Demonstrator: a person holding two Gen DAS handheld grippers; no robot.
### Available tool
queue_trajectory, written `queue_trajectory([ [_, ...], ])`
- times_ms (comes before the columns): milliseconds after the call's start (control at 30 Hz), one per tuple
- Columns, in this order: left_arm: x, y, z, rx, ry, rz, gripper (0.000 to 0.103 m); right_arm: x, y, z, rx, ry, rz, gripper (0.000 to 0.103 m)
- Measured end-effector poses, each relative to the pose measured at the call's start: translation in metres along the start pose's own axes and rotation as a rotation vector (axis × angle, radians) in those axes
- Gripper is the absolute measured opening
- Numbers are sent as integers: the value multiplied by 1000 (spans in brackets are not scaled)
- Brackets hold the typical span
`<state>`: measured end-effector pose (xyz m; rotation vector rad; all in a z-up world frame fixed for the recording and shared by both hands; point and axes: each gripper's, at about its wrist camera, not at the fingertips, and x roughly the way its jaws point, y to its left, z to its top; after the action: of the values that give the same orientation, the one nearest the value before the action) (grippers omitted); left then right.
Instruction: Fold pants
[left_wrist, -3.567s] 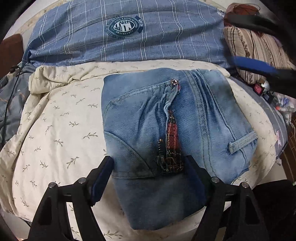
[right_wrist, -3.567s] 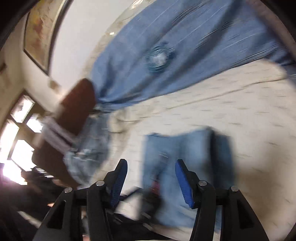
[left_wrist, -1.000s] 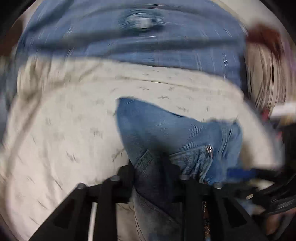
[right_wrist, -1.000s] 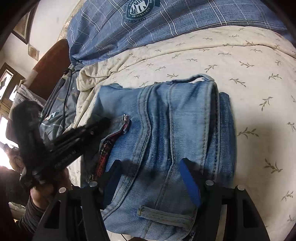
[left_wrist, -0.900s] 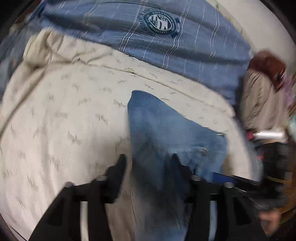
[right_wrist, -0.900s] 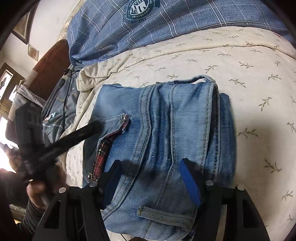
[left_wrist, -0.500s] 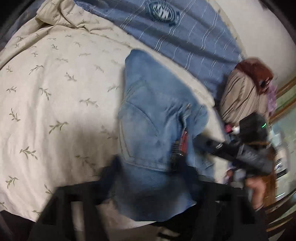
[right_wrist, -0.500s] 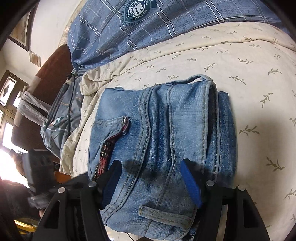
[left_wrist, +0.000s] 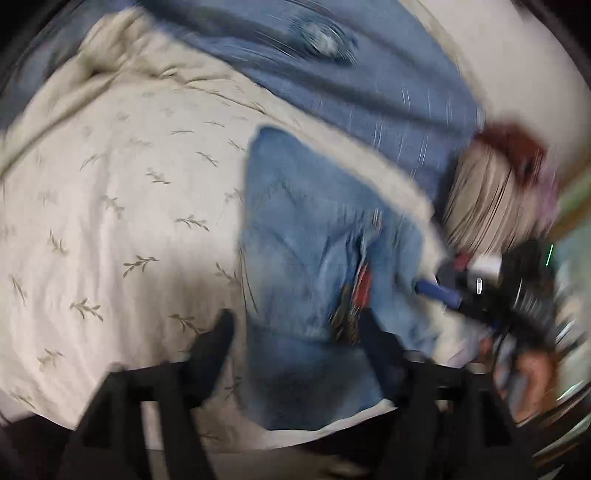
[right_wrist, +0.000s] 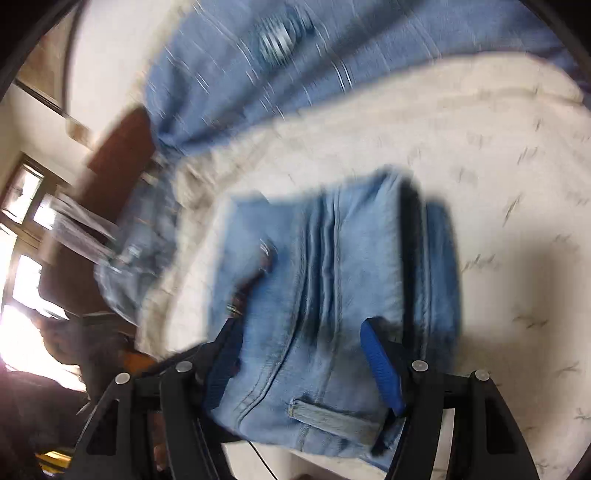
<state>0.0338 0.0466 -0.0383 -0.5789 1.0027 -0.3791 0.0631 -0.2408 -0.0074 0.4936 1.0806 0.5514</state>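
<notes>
The folded light-blue jeans lie on the cream leaf-print sheet, with the fly and its red lining facing up. My left gripper hovers over their near edge. Its jaws are opening, with denim below the gap and neither pad pressing on it. In the right wrist view the jeans show a belt loop near the front. My right gripper stands open just above them, blue pads apart and holding nothing. The right gripper also shows at the jeans' right edge in the left wrist view, with a hand behind it.
A blue plaid blanket with a round emblem lies across the far side of the bed. A striped cushion and a red-brown item sit at the right. A grey-blue bag, a brown headboard and a bright window are on the left.
The left gripper let go of the denim fold it pinched, and its jaws spread wide. The jeans now lie flat. The right gripper lifted slightly. Both views are blurred.
</notes>
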Motion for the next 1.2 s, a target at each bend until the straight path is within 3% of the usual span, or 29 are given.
queue_trajectory([
  [67, -4, 7, 13, -34, -24, -32, 79, -20, -11, 5, 20, -56, -79, 76],
  [133, 4, 10, 22, -45, -16, -32, 79, -21, -33, 10, 72, -45, -125, 76],
  [300, 36, 11, 26, -37, 56, 9, 79, 16, -71, 8, 190, 47, -105, 76],
  [333, 40, 10, 24, -27, 69, 23, 79, 21, -71, 7, 193, 46, -99, 74],
  [367, 41, 9, 20, -16, 73, 41, 79, 22, -68, 6, 183, 34, -99, 45],
  [400, 41, 8, 17, -2, 70, 64, 79, 24, -63, 6, 169, 45, -115, 29],
  [533, 44, -4, 15, 57, 43, 130, 79, 24, -28, 4, 14, 22, -300, 26],
  [633, 40, -6, 16, 76, 28, 161, 79, 32, -41, 3, 63, 31, -307, 42],
  [667, 40, -10, 16, 90, 16, 176, 79, 25, -45, 2, 106, 14, -275, 53],
  [700, 39, -11, 17, 105, 9, 181, 79, 20, -46, 0, 129, 10, -262, 73],
  [733, 39, -13, 17, 119, 10, 186, 79, 14, -46, -1, 150, -2, -237, 76],
  [900, 35, -15, 17, 152, 2, 204, 79, -4, -48, -9, 206, -43, -102, 76],
  [1200, 36, -13, 18, 156, 6, 205, 79, 9, -46, -12, 181, -20, -80, 76],
])
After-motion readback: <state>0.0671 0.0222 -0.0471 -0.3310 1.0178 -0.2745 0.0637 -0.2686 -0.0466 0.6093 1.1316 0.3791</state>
